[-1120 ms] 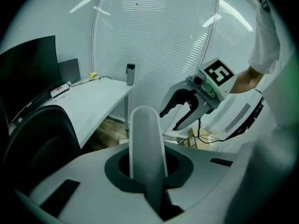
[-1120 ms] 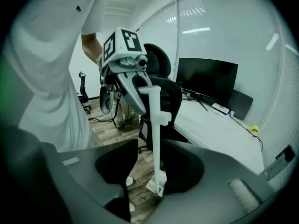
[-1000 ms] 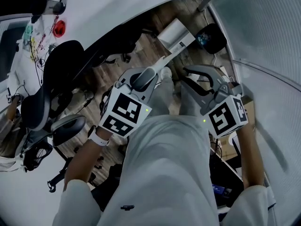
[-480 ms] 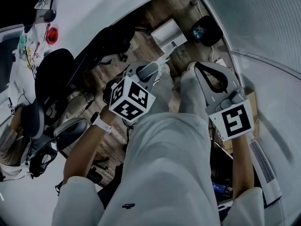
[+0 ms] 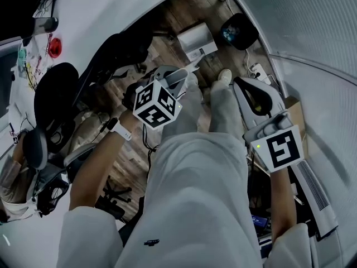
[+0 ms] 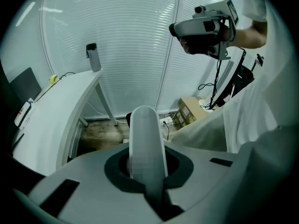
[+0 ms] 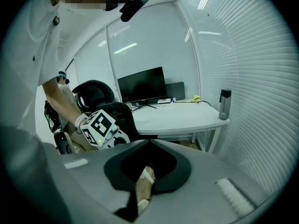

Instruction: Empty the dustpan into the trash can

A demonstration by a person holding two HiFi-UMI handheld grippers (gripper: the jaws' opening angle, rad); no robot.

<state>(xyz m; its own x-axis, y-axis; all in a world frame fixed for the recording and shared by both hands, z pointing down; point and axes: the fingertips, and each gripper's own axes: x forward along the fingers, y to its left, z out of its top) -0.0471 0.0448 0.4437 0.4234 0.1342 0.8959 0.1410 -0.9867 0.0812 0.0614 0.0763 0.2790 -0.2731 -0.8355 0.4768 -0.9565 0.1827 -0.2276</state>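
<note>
In the head view, the left gripper (image 5: 177,78) is seen pinching a long white handle (image 5: 191,67), which runs down to the white dustpan (image 5: 195,41) over the wooden floor (image 5: 167,52). A dark round trash can (image 5: 240,31) is placed just right of the dustpan, apart from it. The right gripper (image 5: 245,88) is held beside the person's legs (image 5: 206,166), by which much of the floor is covered. A power strip (image 5: 256,71) and a cardboard box (image 5: 294,111) are seen near it. Black office chairs (image 5: 56,94) and a white desk (image 5: 111,15) are crowded at the left. Whether the dustpan rests on the floor cannot be told.

In the left gripper view, the jaws are closed on the handle, whose rounded end is raised between them. The dustpan itself is cut off. The right gripper is seen at the upper right before window blinds (image 6: 117,31), and a bottle (image 6: 93,57) is set on the desk corner.

In the right gripper view, the jaws are pressed together. A pale sliver in their slot cannot be made out. Beyond them, the left gripper's marker cube (image 7: 99,125), the chairs and a monitor (image 7: 142,85) are seen.
</note>
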